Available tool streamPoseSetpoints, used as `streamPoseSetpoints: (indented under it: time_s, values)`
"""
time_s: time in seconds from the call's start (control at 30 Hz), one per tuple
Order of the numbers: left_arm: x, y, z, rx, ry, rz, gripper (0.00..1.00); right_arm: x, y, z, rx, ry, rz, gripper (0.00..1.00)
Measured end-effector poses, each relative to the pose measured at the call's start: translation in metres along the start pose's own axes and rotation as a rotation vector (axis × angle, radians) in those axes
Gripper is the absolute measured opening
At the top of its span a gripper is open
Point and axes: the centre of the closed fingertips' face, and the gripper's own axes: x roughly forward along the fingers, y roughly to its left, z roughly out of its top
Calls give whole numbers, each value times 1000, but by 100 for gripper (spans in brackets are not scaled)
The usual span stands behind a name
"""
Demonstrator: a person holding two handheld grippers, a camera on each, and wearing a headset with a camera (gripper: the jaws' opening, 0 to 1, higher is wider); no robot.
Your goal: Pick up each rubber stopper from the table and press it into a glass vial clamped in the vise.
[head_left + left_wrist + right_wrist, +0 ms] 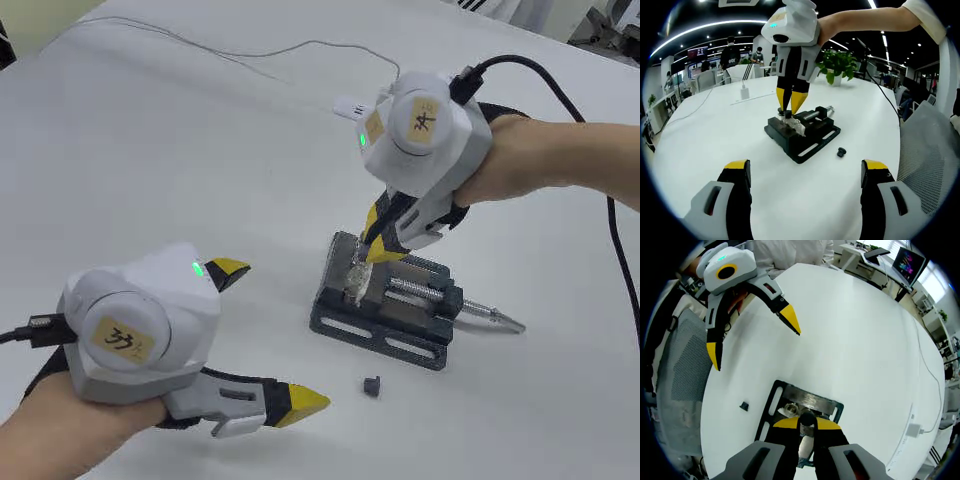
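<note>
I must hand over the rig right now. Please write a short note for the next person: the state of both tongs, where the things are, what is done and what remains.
The right tongs are shut on the held stopper, directly over the vise, at the glass vials clamped there.
The left tongs are open and empty, above the table.
The loose stopper lies on the table beside the vise.
Done: one stopper is picked up and at a vial; whether it is seated cannot be told.
Left: press it fully in, then fetch the loose stopper and press it in too.
</note>
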Motion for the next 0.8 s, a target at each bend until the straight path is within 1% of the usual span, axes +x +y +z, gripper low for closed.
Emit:
streamPoseSetpoints:
  time_s: [0.17,0.27,0.37,0.47,0.57,0.63,0.73,0.8]
  values:
    - [1,0,2,-1,-3,-1,90,0,0,-1,47,1,-19,4]
    - [2,0,2,-1,-2,-3,90,1,0,-1,48,3,-41,4]
    - [3,-1,3,-1,-6,-6,90,0,2,-1,54,0,-74,4]
    - [3,-2,4,-2,-6,-9,89,0,1,-1,90,-18,-106,4]
    - [4,-4,4,-1,-6,-10,89,0,1,-2,122,-46,-140,4]
    - [4,-4,4,-1,-6,-10,89,0,1,-2,132,-59,-160,3]
    - [4,-4,4,-5,-7,-6,89,0,1,-2,154,-78,-211,3]
    - [5,-3,4,-7,-9,-5,89,0,1,-2,163,-83,-234,3]
